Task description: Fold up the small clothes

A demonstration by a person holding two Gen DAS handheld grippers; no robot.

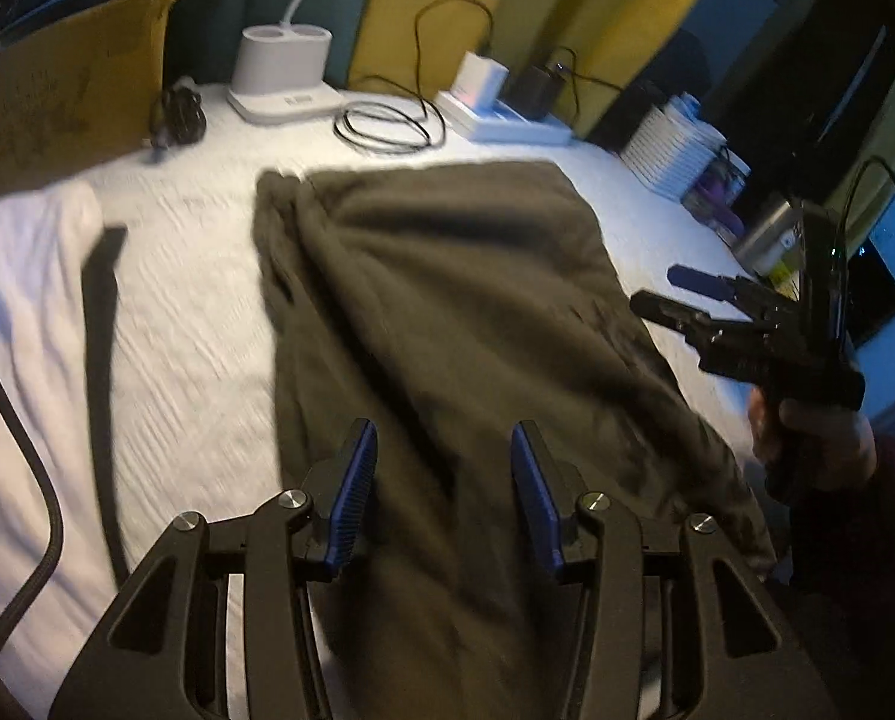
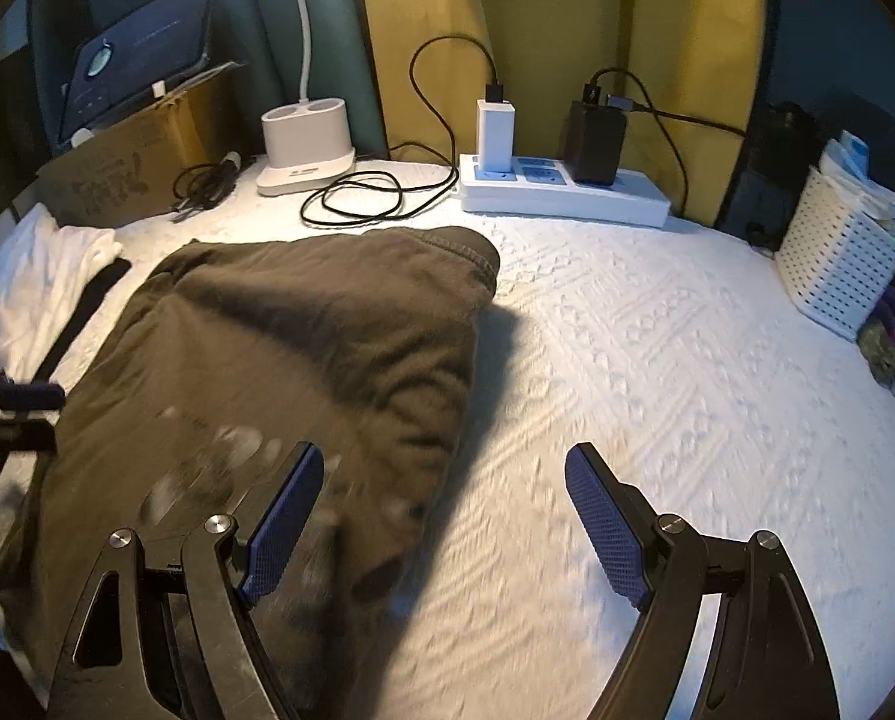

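Note:
A dark olive-brown garment [image 1: 447,300] lies folded lengthwise on a white textured bedspread [image 1: 195,324]. My left gripper [image 1: 444,438] hovers over its near end, jaws apart, with cloth below but nothing pinched between the blue pads. In the right wrist view the same garment [image 2: 303,348] fills the left half. My right gripper [image 2: 444,462] stands wide open at the garment's right edge, its left finger [image 2: 285,510] over the cloth and its right finger over bare bedspread [image 2: 657,360]. The right gripper [image 1: 666,291] also shows beside the garment, held by a hand. The left gripper [image 2: 27,414] peeks in at the left edge.
Along the back stand a white lamp base [image 2: 306,147], a coiled black cable [image 2: 357,198], a white power strip [image 2: 561,195] with chargers and a cardboard box [image 2: 141,174]. A white perforated basket [image 2: 837,264] sits far right. White cloth [image 1: 21,276] and a black strap [image 1: 102,360] lie left.

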